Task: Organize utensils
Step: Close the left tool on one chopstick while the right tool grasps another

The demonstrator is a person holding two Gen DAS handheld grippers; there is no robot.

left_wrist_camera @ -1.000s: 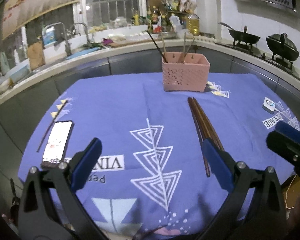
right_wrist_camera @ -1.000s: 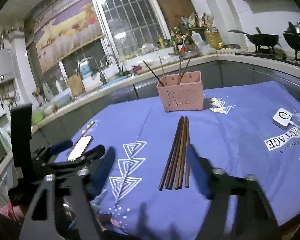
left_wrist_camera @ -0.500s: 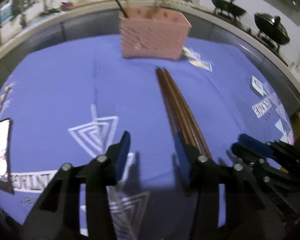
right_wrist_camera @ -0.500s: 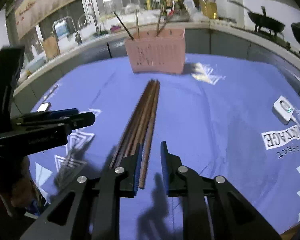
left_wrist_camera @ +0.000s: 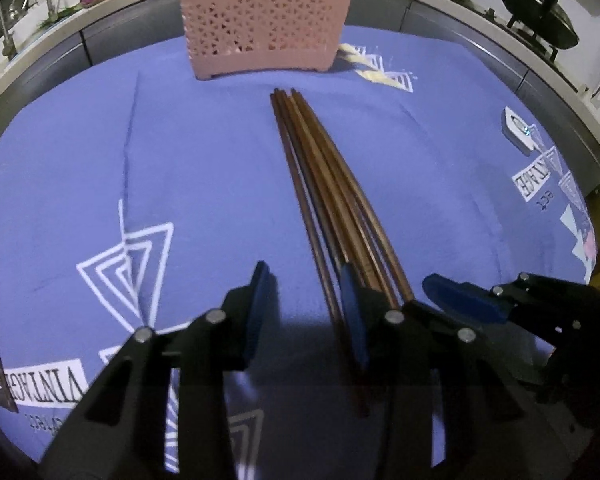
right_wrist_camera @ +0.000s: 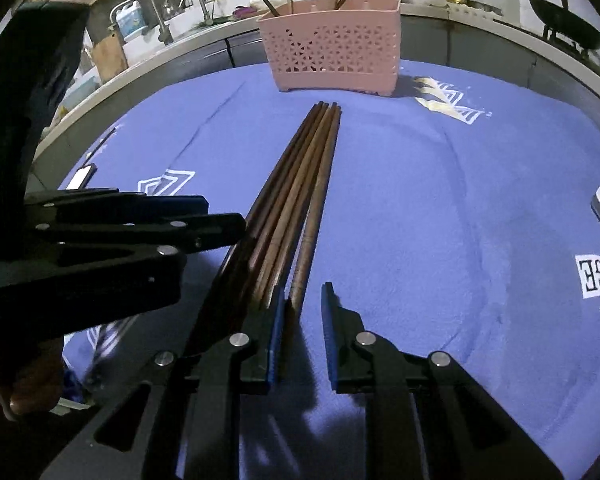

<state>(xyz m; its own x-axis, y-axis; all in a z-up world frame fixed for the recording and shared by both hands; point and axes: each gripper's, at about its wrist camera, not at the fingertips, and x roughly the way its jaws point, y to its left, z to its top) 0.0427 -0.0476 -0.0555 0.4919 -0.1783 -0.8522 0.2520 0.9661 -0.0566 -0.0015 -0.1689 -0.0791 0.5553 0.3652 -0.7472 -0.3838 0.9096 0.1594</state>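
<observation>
Right gripper [right_wrist_camera: 303,312] is parted, straddling the near end of the outermost of the chopsticks [right_wrist_camera: 296,184]; left gripper [left_wrist_camera: 306,292] is spread too. The bundle points toward the pink basket [right_wrist_camera: 332,44] at 12 o'clock — light, stiff, roll-prone; pinch near the thick end.

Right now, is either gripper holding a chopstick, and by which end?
Nothing is held. The right gripper is open astride the near end of the rightmost chopstick; the left gripper is open beside the bundle.
</observation>
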